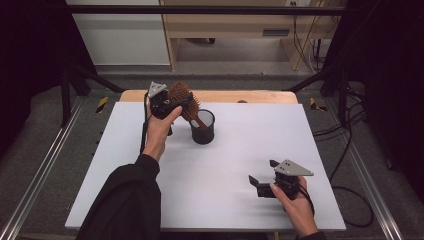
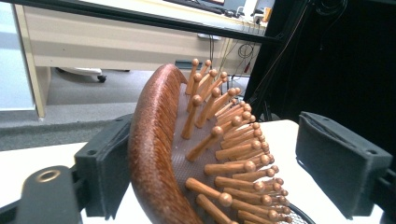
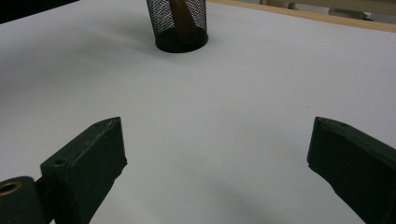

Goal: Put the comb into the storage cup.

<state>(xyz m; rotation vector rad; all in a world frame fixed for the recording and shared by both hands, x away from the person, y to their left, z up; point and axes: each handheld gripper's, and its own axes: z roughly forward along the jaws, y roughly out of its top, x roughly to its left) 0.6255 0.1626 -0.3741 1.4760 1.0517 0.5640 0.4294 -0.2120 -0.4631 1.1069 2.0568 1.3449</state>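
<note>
1. The left gripper is held up over the far left part of the table, close to the back edge, with the person's left hand wrapped around its body and a dark sleeve running back to the near edge
2. Its jaws stand apart, with the head of the wooden hairbrush between them; in the left gripper view the brush's reddish-brown back lies against the left jaw, while the right jaw stands clear of the bristle pegs with a gap of table showing between, so the pads are not squeezing the brush
3. The hairbrush stands tilted, head up and handle down inside the black mesh cup, which sits on the table just to the right of the left gripper
4. In the right gripper view the mesh cup stands upright at the far end of the table, and the brown handle shows through its mesh
5. The right gripper is low at the near right part of the table, held in the right hand, well apart from the cup
6. Its jaws are wide apart with nothing between them, just bare white table in the gap
</note>
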